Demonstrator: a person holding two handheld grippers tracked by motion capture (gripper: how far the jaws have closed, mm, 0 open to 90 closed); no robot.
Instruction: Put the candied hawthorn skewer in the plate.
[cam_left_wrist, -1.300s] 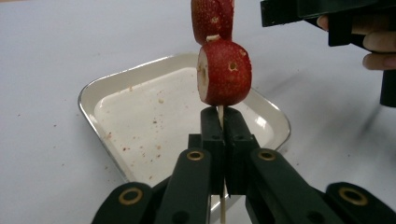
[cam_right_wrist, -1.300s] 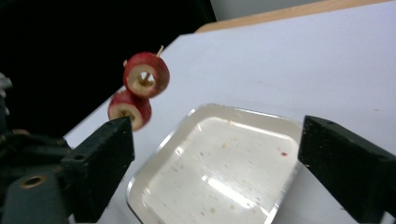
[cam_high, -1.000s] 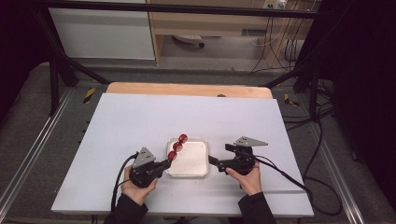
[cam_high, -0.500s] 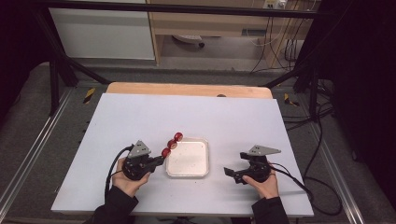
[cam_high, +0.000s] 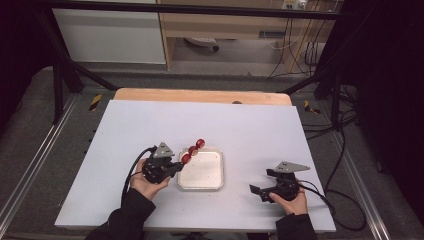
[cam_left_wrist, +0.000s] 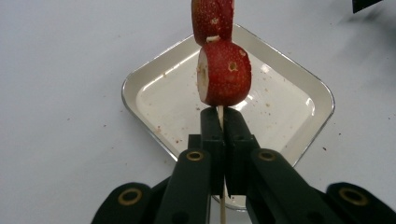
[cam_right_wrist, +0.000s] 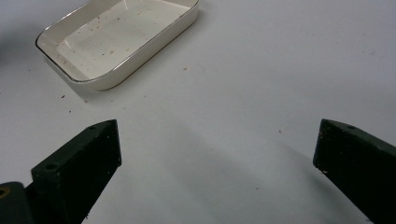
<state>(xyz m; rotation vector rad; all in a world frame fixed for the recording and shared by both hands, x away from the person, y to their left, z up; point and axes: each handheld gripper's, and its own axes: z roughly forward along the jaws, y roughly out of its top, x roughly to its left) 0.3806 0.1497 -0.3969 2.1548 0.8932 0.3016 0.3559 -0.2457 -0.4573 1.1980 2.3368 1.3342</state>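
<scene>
I hold the skewer (cam_left_wrist: 219, 116) in the left tongs (cam_high: 175, 166), which are clamped on the thin wooden stick just under the lowest fruit piece. In the left gripper view the two black jaws press together on the stick, and the stick goes on straight ahead from them. Three red fruit pieces (cam_high: 193, 150) sit on it in a row; from the speckled red skin I think they are hawthorn or a similar fruit, but I cannot tell for sure.

The relation that matters now is the axis of the skewer. In the high view it runs from the left tongs toward the far right, so its fruit end hangs over the far left corner of the white dish (cam_high: 201, 171). The dish has nothing in it but some crumbs and lies just right of my left hand.

The right tongs (cam_right_wrist: 215, 154) stand wide apart with nothing between them, over bare table (cam_high: 250, 125), well to the right of the dish. So the left hand is much nearer to the fruit; I judge the right tongs must come in from the right, across the skewer's line, to take a piece.
</scene>
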